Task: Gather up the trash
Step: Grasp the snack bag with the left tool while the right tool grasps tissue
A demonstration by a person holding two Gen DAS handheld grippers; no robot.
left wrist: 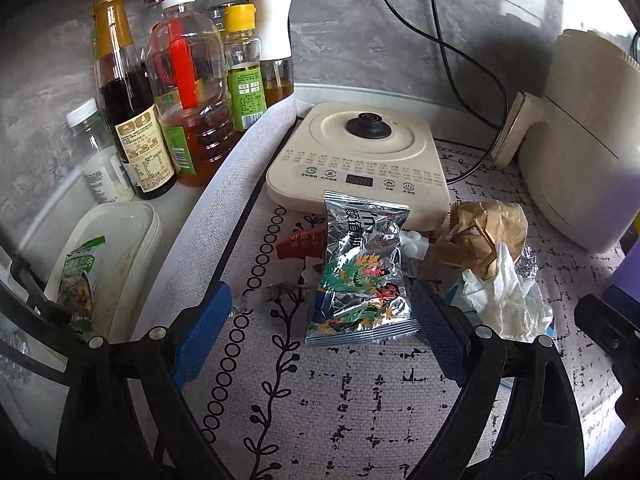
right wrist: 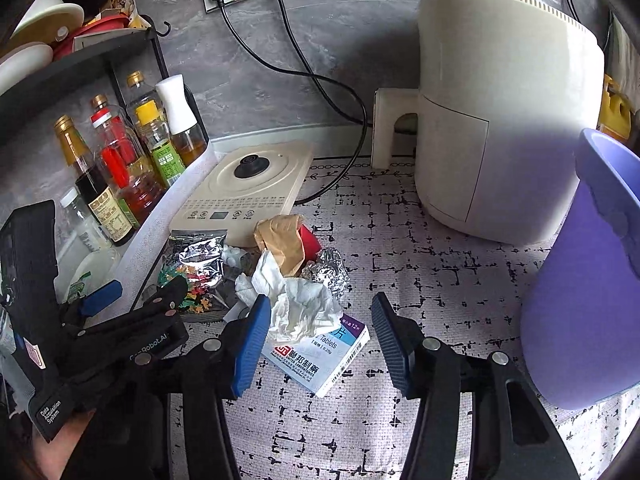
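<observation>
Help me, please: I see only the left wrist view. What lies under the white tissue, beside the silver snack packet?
Observer: A tablet box lies flat on the mat, with its far end under the white tissue.
Operator: Where is the right gripper?
Observer: The right gripper is open. Its fingers stand on either side of the tissue and the box, not closed on them.
Operator: Is something behind the brown paper?
Observer: Yes, a red piece shows behind the brown paper, next to a foil ball.
</observation>
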